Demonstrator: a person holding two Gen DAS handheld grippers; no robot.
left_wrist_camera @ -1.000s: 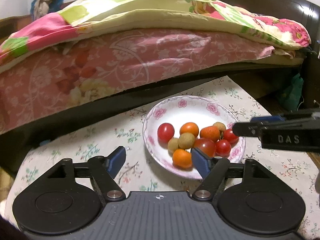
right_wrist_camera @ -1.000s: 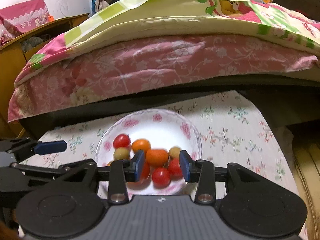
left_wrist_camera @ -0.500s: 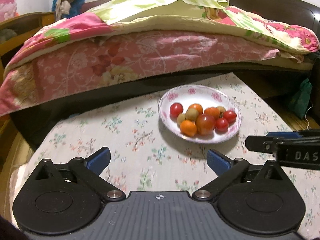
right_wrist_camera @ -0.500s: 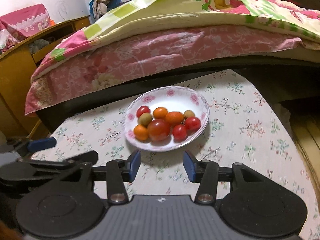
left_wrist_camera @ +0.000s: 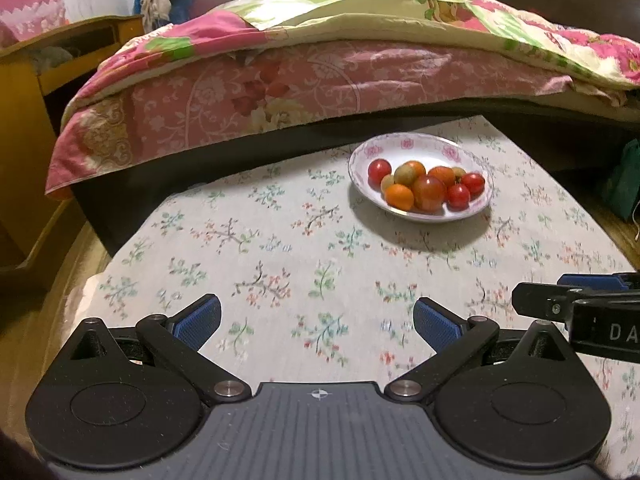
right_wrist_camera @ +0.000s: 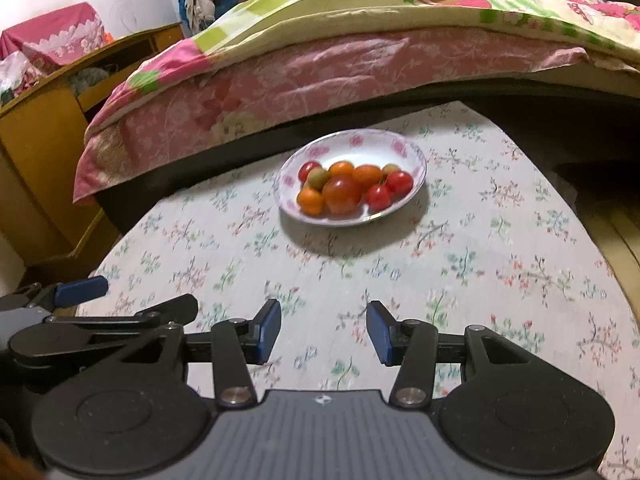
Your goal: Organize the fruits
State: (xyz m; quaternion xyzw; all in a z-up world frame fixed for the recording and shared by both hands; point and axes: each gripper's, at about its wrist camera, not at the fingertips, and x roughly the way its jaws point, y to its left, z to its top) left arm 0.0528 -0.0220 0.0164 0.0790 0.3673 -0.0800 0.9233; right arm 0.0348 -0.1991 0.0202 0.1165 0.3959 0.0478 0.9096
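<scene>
A white plate [left_wrist_camera: 420, 142] with a pink floral rim sits on a table [left_wrist_camera: 280, 248] covered in a flower-print cloth, pictured from cameras mounted on two hand-held tools. The plate carries a heap of small fruits [left_wrist_camera: 426, 186]: red cherry tomatoes, a larger red tomato [right_wrist_camera: 342, 194], small orange fruits and a few greenish-brown ones, all touching one another. The left tongs [left_wrist_camera: 316, 322] stand spread wide above bare cloth, nothing between their blue pads [left_wrist_camera: 198, 320]. The right tongs [right_wrist_camera: 323, 330] are parted more narrowly and also hold nothing, their pads [right_wrist_camera: 270, 330] apart over the cloth. Both sets of tongs are well short of the plate, which lies toward the far side of the table. Each tool shows at the edge of the other's view. Beyond the table runs a bed [left_wrist_camera: 320, 76] with a pink patterned sheet and a green, yellow and pink quilt [right_wrist_camera: 400, 4]; a wooden cabinet [right_wrist_camera: 36, 128] stands at left.
</scene>
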